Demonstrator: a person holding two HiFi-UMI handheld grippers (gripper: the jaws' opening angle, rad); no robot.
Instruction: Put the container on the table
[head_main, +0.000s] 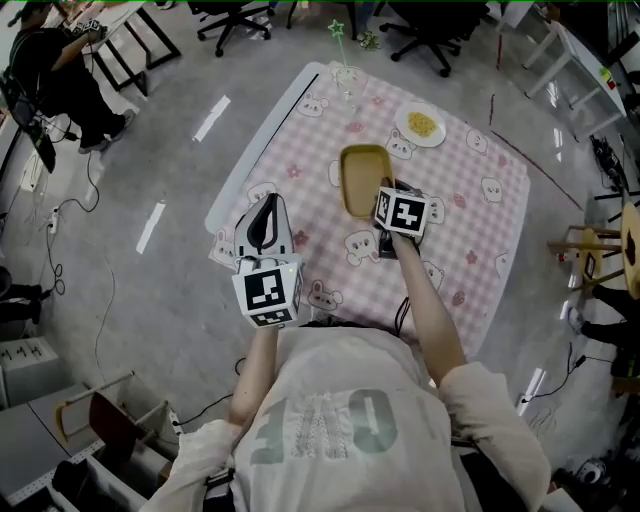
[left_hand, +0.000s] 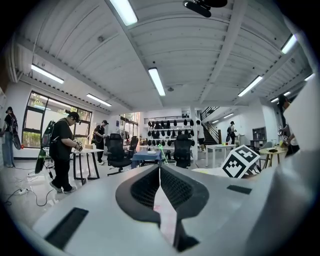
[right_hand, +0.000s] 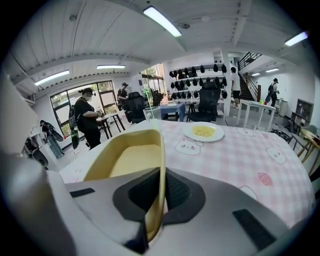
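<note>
Two grippers in frame, only one loaded. The right gripper (right_hand: 159, 182) has its jaws pinched narrow on the thin side wall of the yellow container (head_main: 364, 180). In the right gripper view that wall runs edge-on between the pads, with the tray body lying off to the jaws' 9 o'clock side. The container is a shallow rounded rectangle, open side up, nothing inside. It sits roughly mid-table, above the pink checked tablecloth (head_main: 480, 215) with its bear prints — can't tell from any view whether the base is touching the cloth. A white plate (head_main: 421, 125) with a small heap of yellow food is at the container's 1 o'clock, clear of it. A clear cup (head_main: 347, 82) holding a green star-topped stick stands at the container's 12 o'clock, near the far edge of the table. The left gripper (head_main: 267, 203) is at the container's 8 o'clock, over the near-left corner of the cloth and well apart from the container — jaws together, nothing between them, aimed out across the room. Off-table, a person in black (head_main: 55, 70) stands on the floor at 10 o'clock beside a desk, and black office chairs (head_main: 235, 18) are at 12 o'clock beyond the table.
</note>
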